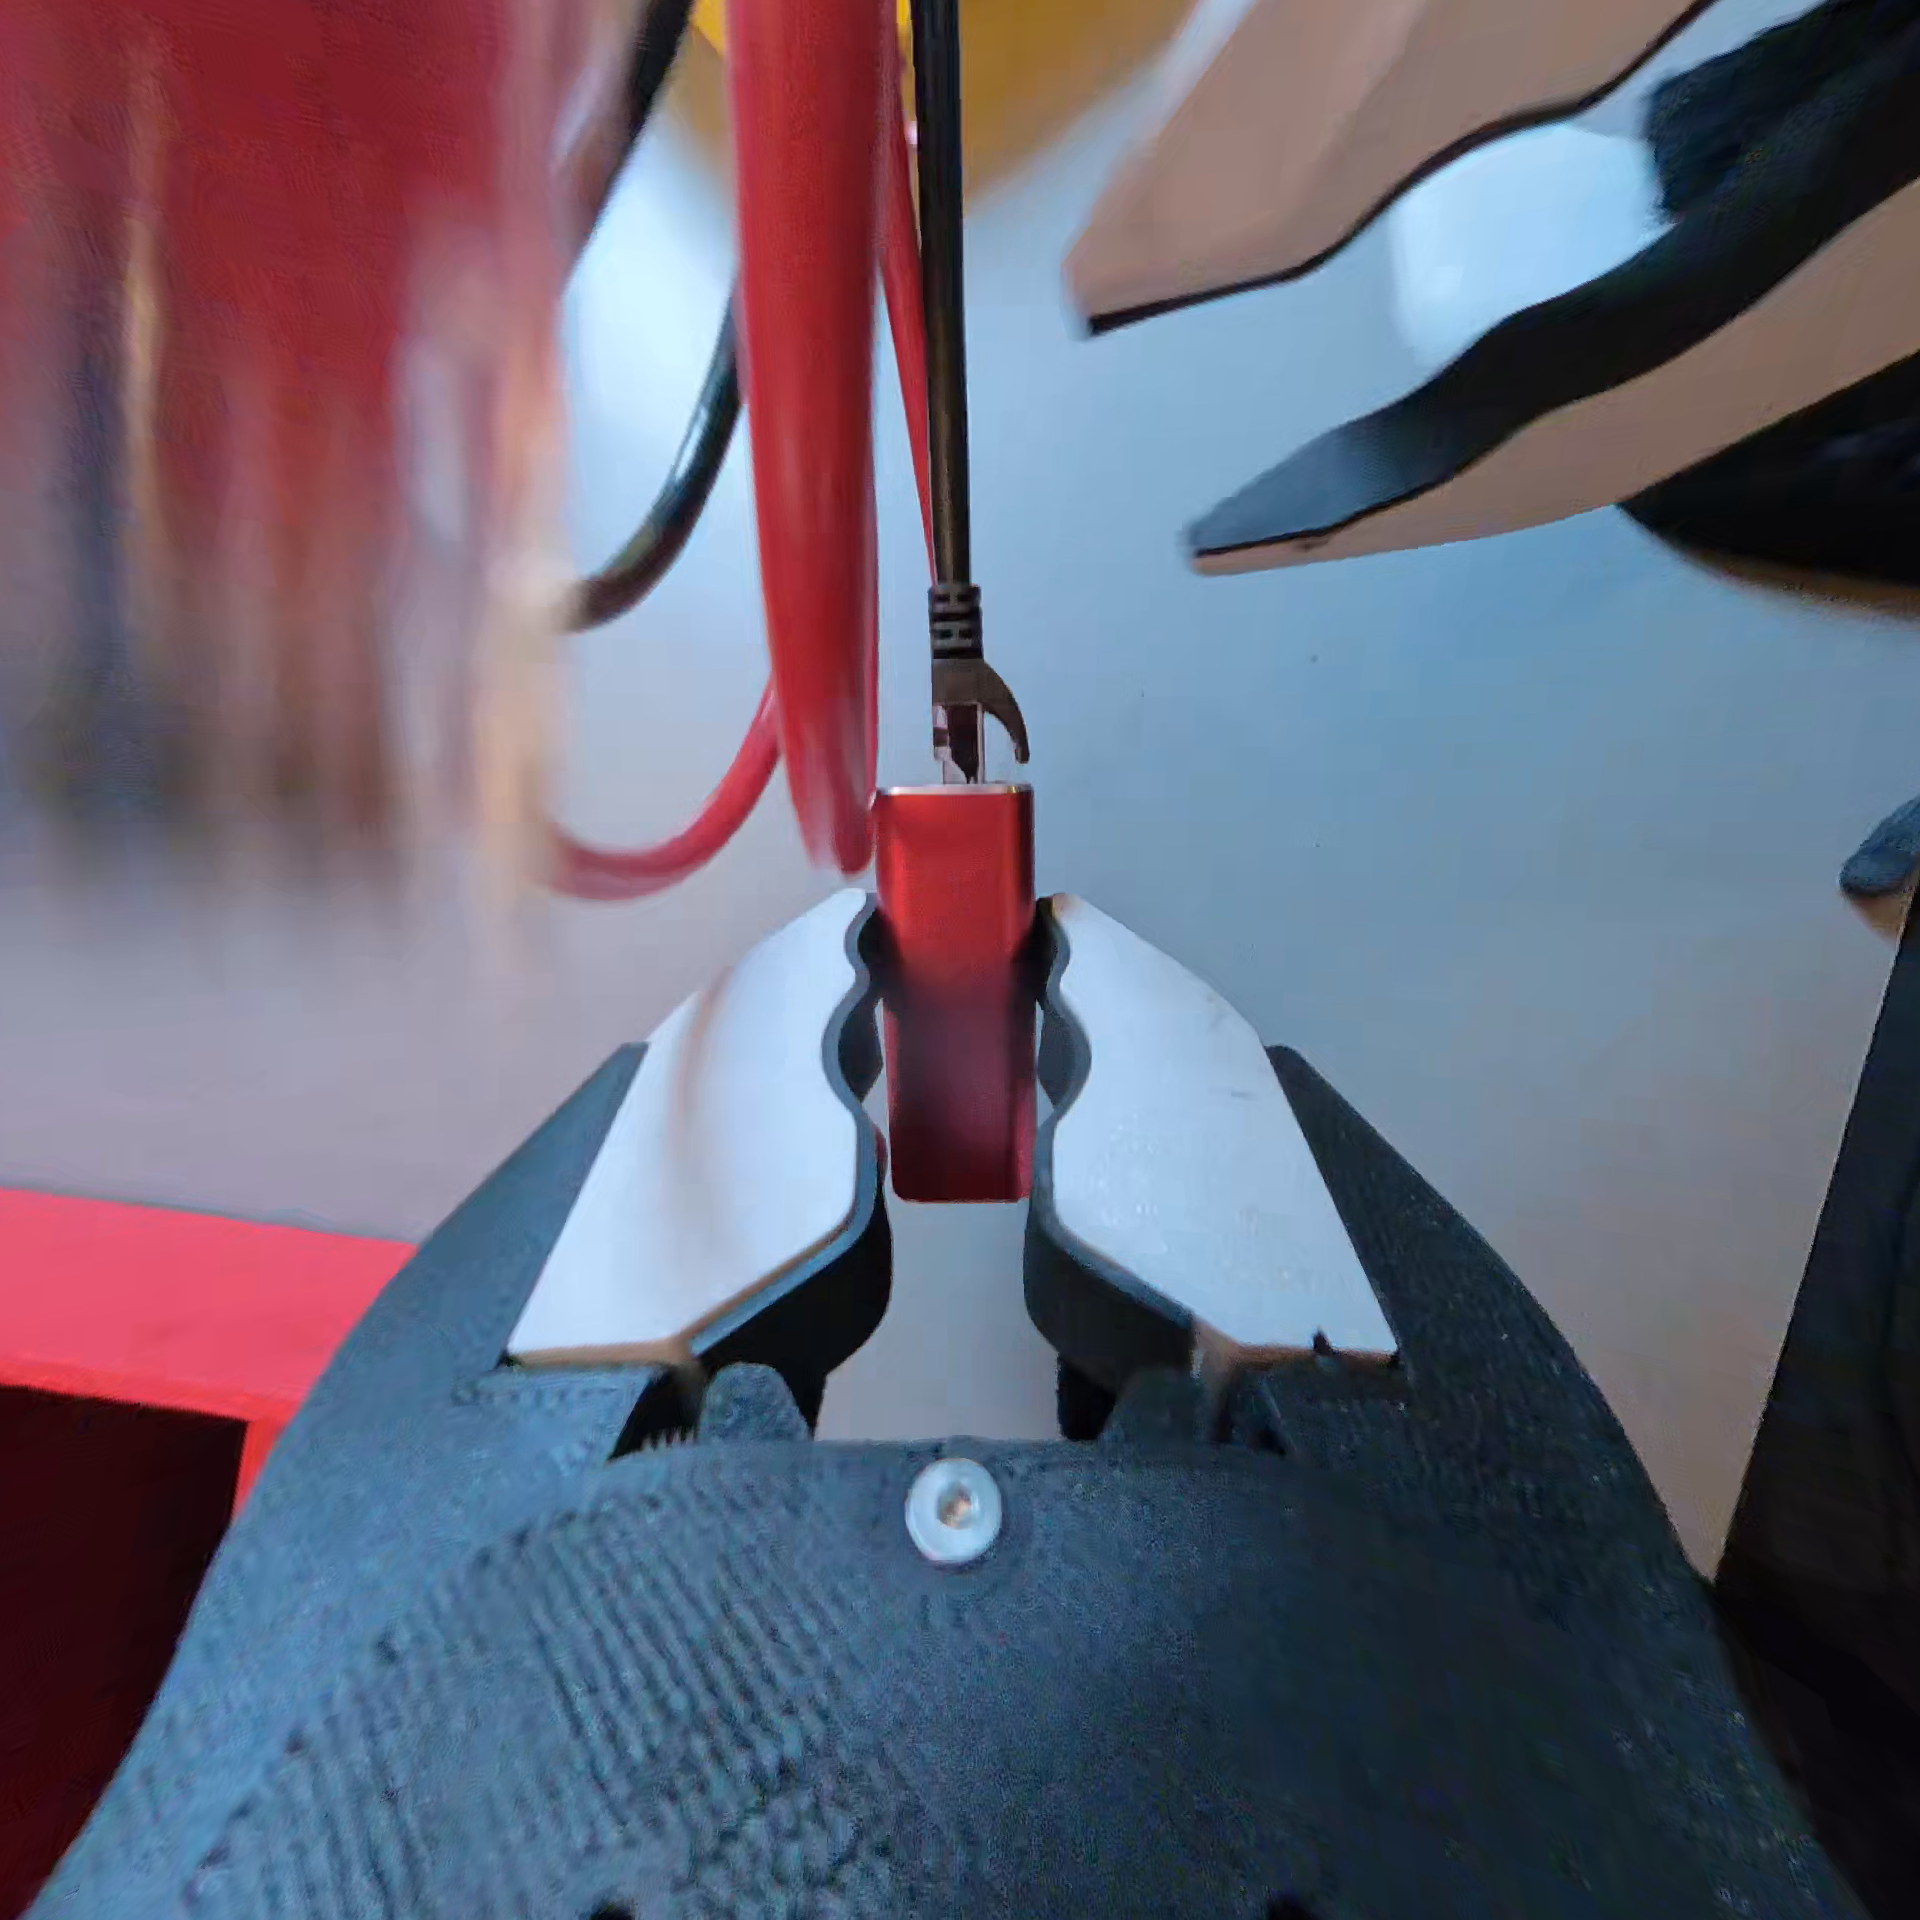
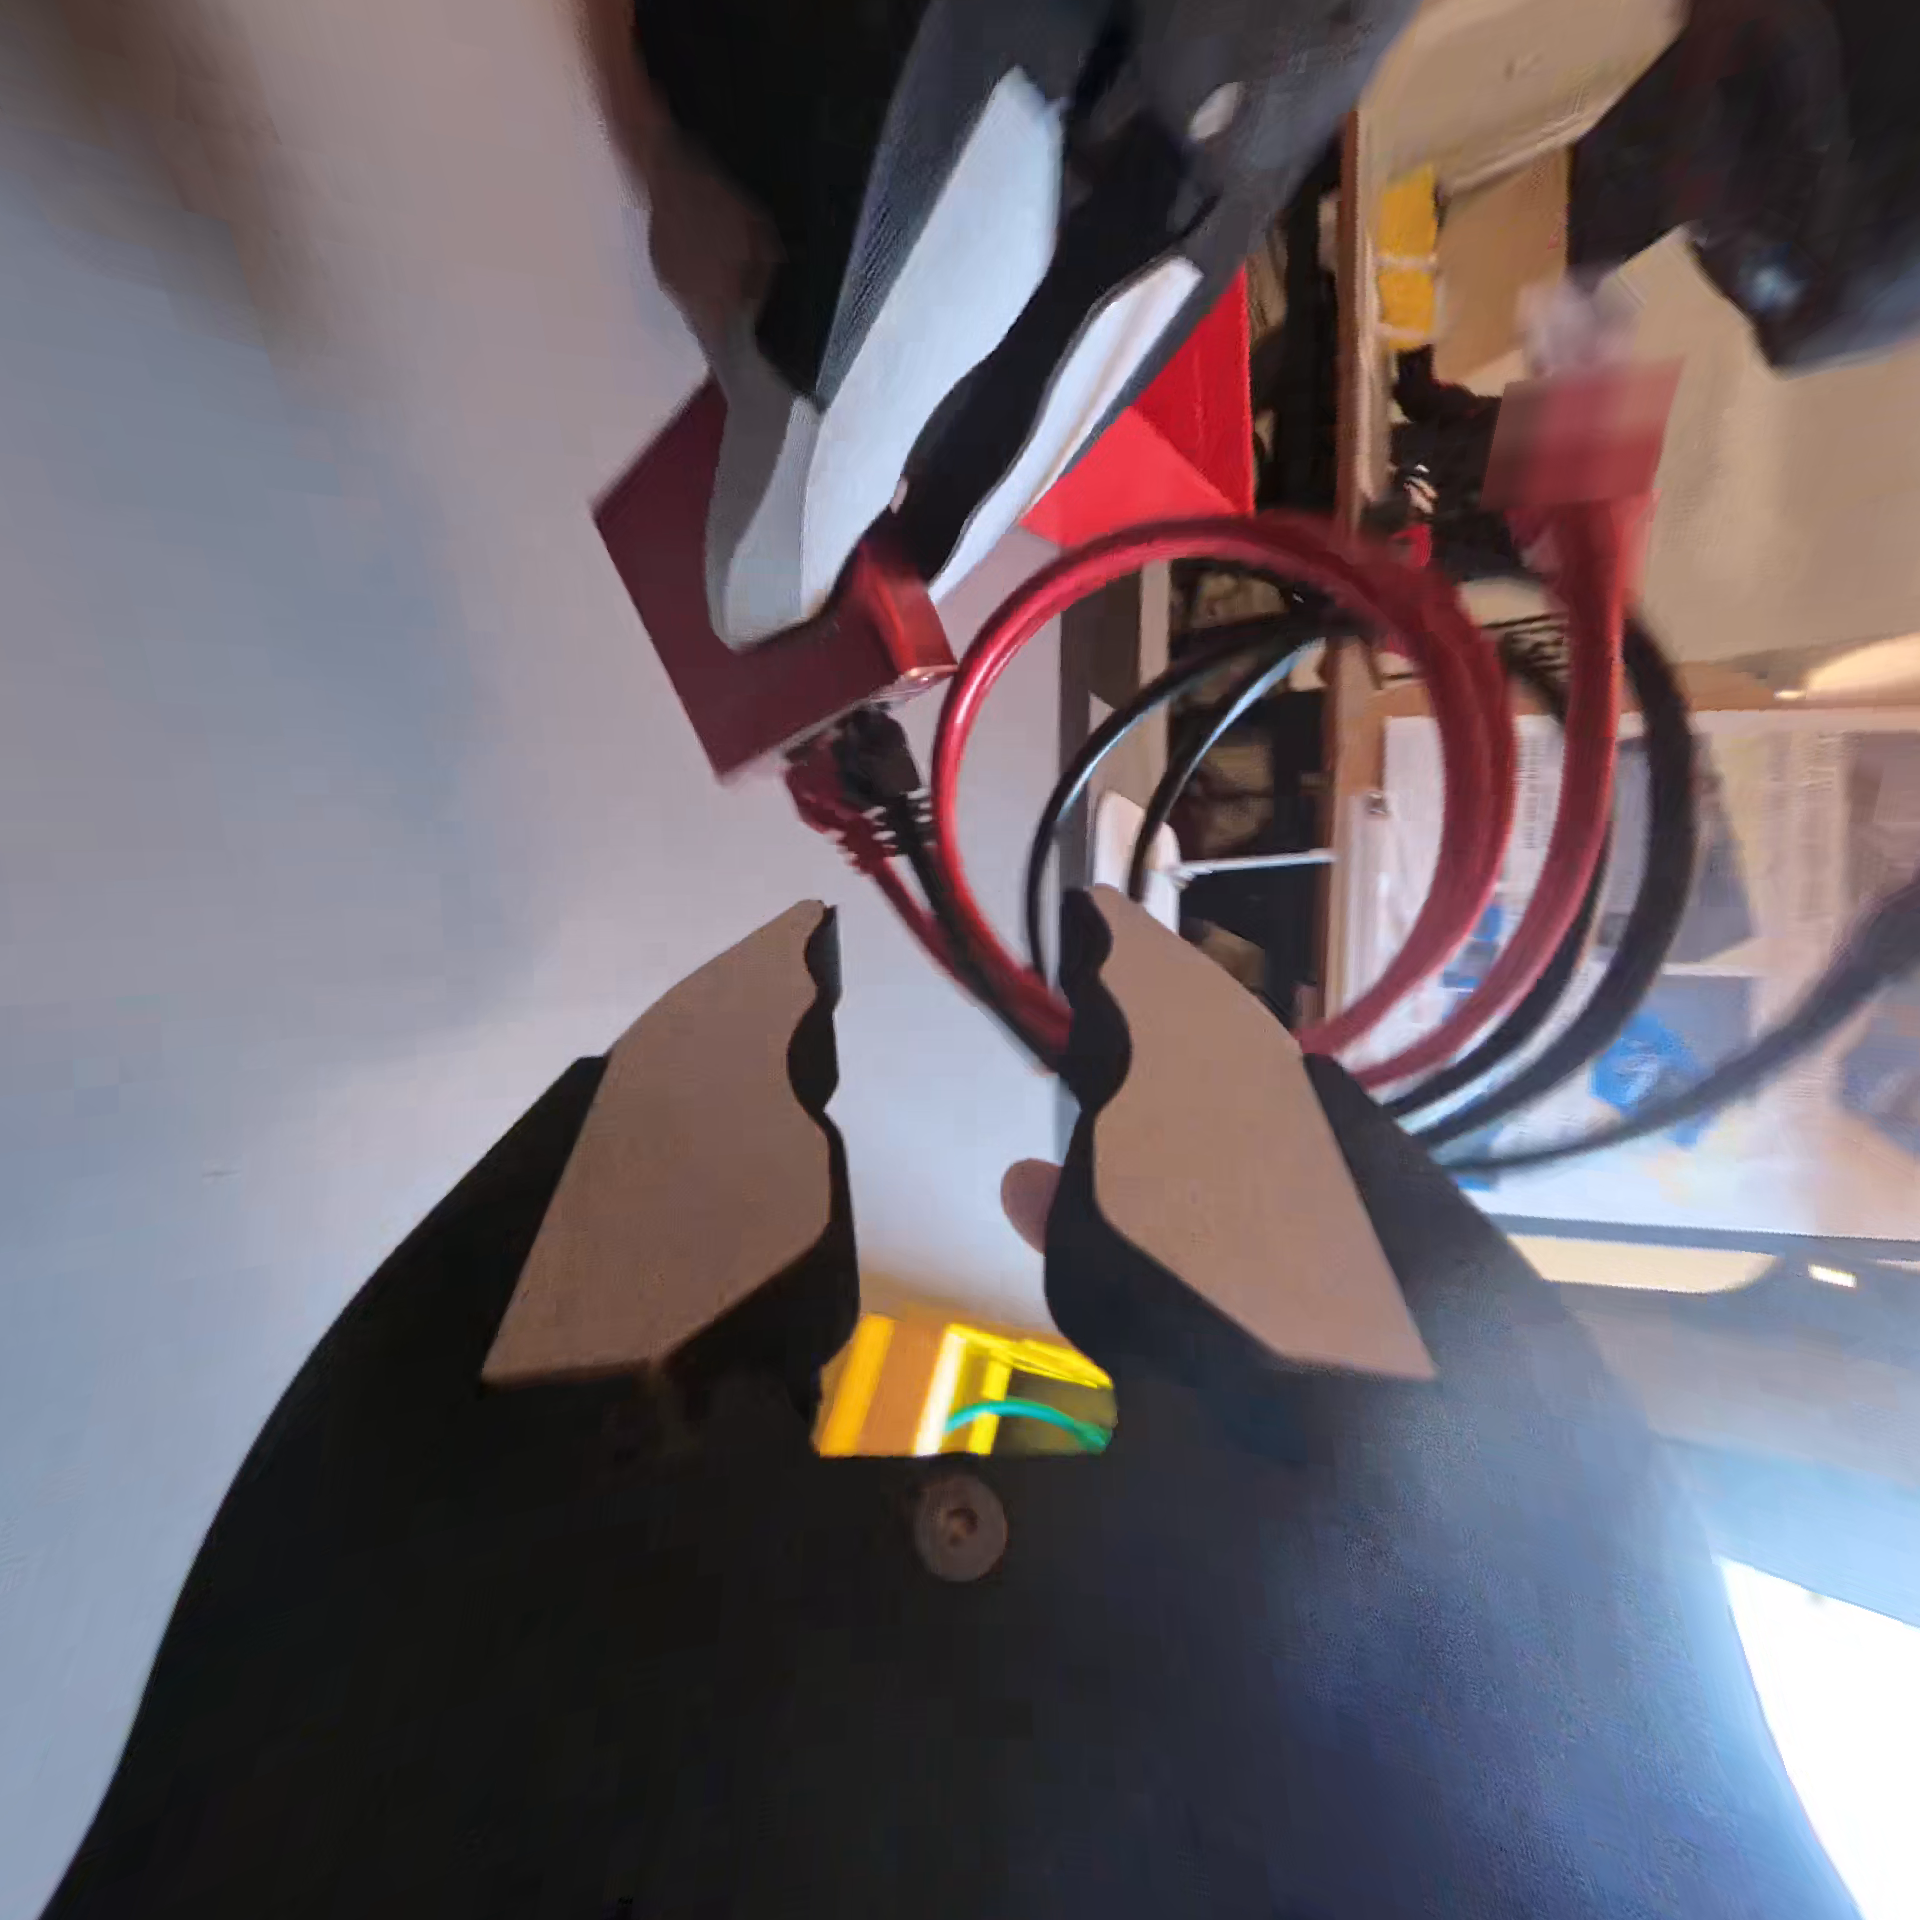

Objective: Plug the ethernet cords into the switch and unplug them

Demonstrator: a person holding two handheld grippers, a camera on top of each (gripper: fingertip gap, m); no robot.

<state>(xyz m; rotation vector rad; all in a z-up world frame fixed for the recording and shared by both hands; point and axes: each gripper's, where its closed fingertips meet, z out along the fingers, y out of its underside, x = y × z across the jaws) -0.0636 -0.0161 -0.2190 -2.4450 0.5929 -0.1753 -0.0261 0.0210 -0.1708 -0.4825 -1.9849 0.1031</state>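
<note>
In the left wrist view, at 9 o'clock, there is a big red blur that is too smeared to name. Low at 8 o'clock sits the corner of a red box [image 1: 156, 1309]. In the middle, the left gripper [image 1: 956, 914] is squeezed tight on the red switch [image 1: 956, 997], with one finger on each side of it. A black cord [image 1: 940, 312] runs down from 12 o'clock, and its plug [image 1: 971, 717] is pushed into the far end of the switch. A red cord [image 1: 805, 416] hangs just beside the black one, on its left. At 2 o'clock the right gripper [image 1: 1351, 416] shows, and its two fingers stand apart.

In the right wrist view the table [image 2: 260, 727] fills the side at 9 o'clock. At 11 o'clock the left gripper [image 2: 894, 520] grips the switch [image 2: 748, 644]. A red plug [image 2: 821, 790] and a black plug [image 2: 883, 769] sit side by side in the switch. The right gripper [image 2: 956, 925] is spread wide and holds nothing (a red cord [image 2: 977, 935] passes just by its right finger). At 2 o'clock red and black cords loop around in circles. One loose red plug [image 2: 1579, 416] dangles there, but it is blurry. A yellow thing [image 2: 935, 1392] shows low between the fingers.
</note>
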